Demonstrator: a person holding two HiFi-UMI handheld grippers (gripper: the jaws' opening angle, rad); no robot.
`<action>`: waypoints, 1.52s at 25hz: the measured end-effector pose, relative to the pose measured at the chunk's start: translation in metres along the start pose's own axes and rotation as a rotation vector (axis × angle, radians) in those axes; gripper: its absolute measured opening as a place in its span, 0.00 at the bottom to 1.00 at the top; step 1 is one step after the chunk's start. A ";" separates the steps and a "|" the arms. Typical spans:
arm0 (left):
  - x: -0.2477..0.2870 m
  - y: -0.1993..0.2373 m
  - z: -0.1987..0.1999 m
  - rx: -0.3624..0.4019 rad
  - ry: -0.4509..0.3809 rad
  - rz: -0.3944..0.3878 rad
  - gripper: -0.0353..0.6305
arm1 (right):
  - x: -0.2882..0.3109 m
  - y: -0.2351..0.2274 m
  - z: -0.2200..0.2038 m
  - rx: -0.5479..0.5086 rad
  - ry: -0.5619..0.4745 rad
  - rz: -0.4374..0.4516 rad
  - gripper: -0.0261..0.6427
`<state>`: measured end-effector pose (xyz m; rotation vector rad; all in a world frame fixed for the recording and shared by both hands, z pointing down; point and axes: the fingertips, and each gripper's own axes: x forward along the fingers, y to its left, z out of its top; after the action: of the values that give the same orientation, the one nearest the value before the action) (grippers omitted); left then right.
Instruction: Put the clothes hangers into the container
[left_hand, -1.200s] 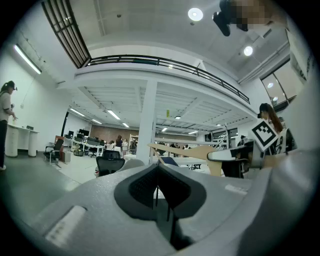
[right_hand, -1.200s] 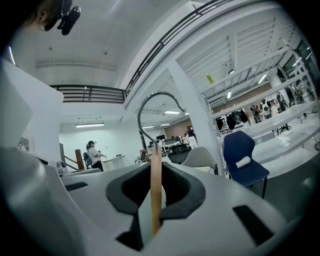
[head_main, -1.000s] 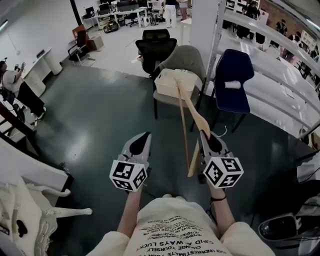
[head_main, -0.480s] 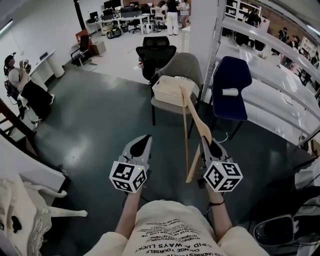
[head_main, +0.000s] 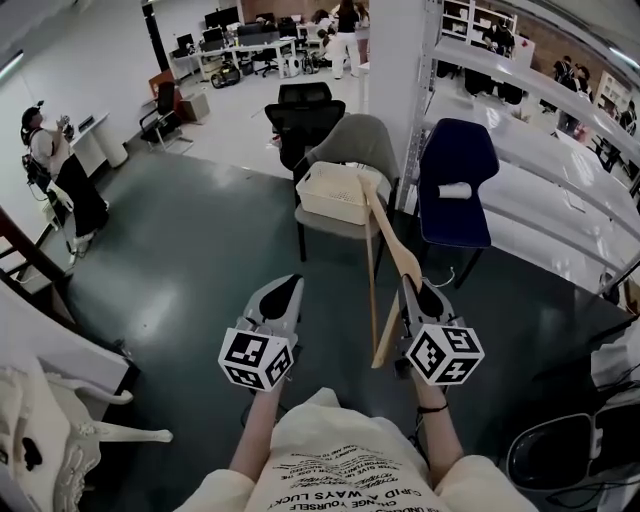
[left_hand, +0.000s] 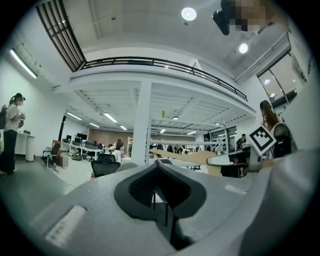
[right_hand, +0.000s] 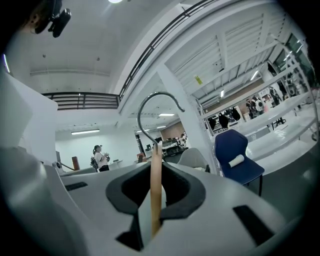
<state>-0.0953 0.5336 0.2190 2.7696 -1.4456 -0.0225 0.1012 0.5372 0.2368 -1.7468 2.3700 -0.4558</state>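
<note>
A wooden clothes hanger (head_main: 392, 250) with a metal hook stands edge-on in my right gripper (head_main: 411, 287), which is shut on its lower part. In the right gripper view the wood (right_hand: 155, 195) rises between the jaws and the hook (right_hand: 155, 107) curls above. The container, a white basket (head_main: 322, 205), rests on a grey chair (head_main: 355, 140) ahead; the hanger's top end overlaps its right side in the head view. My left gripper (head_main: 284, 292) hangs beside the right one, shut and holding nothing. The left gripper view (left_hand: 159, 200) shows the hanger (left_hand: 185, 156) off to the right.
A blue chair (head_main: 455, 165) carrying a white roll (head_main: 455, 191) stands right of the grey chair, against a white pillar (head_main: 395, 50). Black office chairs (head_main: 300, 110) are behind. A white ornate chair (head_main: 50, 440) is at lower left. A person (head_main: 60, 170) stands far left.
The view has moved closer to the grey chair and basket, which now sit lower and further left in the head view. Both grippers keep their pose and the hanger stays gripped.
</note>
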 end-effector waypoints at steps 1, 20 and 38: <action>0.003 0.003 -0.001 0.000 0.004 0.003 0.09 | 0.004 0.000 -0.001 0.004 0.002 0.003 0.12; 0.161 0.125 -0.025 -0.066 0.075 -0.017 0.09 | 0.193 -0.048 -0.009 0.042 0.105 -0.033 0.12; 0.287 0.240 -0.056 -0.132 0.135 -0.068 0.09 | 0.349 -0.077 -0.012 0.057 0.154 -0.116 0.12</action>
<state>-0.1273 0.1614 0.2794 2.6567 -1.2709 0.0643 0.0607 0.1859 0.2911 -1.8936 2.3372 -0.6918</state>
